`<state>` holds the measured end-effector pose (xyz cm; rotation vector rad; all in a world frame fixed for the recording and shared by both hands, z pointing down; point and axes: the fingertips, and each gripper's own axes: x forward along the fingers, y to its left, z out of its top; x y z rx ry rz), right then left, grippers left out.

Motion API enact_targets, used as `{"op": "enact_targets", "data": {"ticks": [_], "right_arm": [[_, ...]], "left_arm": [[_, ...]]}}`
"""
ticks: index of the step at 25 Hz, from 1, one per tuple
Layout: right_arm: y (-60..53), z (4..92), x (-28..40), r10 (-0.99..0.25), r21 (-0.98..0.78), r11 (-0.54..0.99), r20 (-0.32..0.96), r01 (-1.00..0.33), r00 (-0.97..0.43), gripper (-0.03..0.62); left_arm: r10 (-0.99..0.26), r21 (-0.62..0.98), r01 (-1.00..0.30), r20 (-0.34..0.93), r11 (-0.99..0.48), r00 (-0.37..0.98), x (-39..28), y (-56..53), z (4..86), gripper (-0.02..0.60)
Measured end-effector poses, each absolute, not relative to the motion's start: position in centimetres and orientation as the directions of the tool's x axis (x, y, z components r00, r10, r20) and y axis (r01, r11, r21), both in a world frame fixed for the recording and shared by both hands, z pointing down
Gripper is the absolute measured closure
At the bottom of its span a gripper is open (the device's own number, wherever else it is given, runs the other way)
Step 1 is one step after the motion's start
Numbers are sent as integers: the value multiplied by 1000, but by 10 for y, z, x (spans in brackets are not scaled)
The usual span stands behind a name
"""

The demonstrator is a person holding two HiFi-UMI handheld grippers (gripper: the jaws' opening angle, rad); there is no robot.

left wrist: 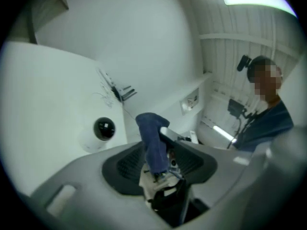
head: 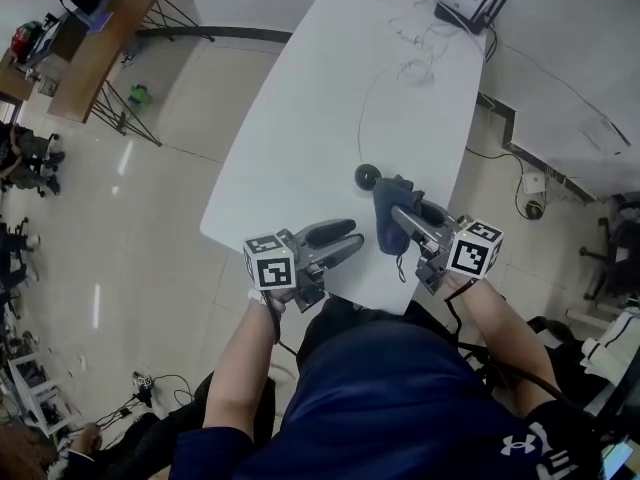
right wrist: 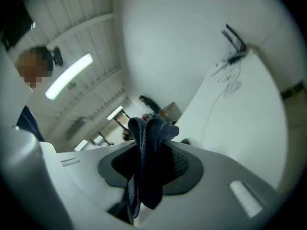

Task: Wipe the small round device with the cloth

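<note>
The small round device [head: 367,177] sits on the white counter [head: 320,98], near its front edge. Just beside it, the dark blue cloth [head: 386,223] hangs bunched in our right claw [head: 400,208], whose jaws pinch it. Our left claw [head: 345,238] hovers nearby, jaws apart and empty.

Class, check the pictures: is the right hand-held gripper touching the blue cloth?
Touching. In the right gripper view the blue cloth sits bunched between the jaws of the right hand-held gripper, pinched from both sides.
</note>
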<state>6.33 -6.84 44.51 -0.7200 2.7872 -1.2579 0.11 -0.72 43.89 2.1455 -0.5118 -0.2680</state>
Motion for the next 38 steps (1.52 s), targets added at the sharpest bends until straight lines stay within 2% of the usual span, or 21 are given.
{"op": "enact_targets", "data": {"ticks": [2,3,6,10,13,19,24,28,32,35,38], "right_arm": [[-96,471,78,-503,-477,627,355,-615,-788,465],[-104,479,78,-528,-347,666,407,-661,-746,465],[-101,489,44,-507,-73,797,458,-599,-730,465],[-80,493,-12,-447,107,883,487,-456,-750,465],[-89,498,-6,-500,53,840,464,-540,-732,466],[-116,501,29,-573,-242,698,377,-674,-728,467],[-127,513,61,-617,-481,531,345,-698,-707,467],[-130,540,77,-628,-602,404,365,-689,-687,467],[-124,573,78,-592,-597,359,449,-718,-669,467],[-118,596,74,-545,-513,387,543,-766,-639,468],[-113,613,74,-509,-433,395,631,-810,-586,467]], "left_arm": [[-559,769,-423,104,-479,822,-15,-12,461,402],[-605,746,-490,148,-451,783,-22,-13,468,416],[-705,716,-596,206,-364,678,-44,-14,475,444],[-752,702,-637,223,-318,621,-57,-20,473,454],[-748,699,-638,224,-323,625,-54,-23,470,454],[-735,644,-680,260,-351,626,-43,-40,468,454],[-716,461,-805,408,-373,566,-35,-84,481,454],[-639,325,-830,530,-454,557,-16,-117,496,479],[-578,211,-827,625,-522,525,0,-132,509,472],[-578,113,-830,667,-546,471,-2,-139,521,474],[-566,84,-822,686,-564,458,1,-139,524,477]]}}
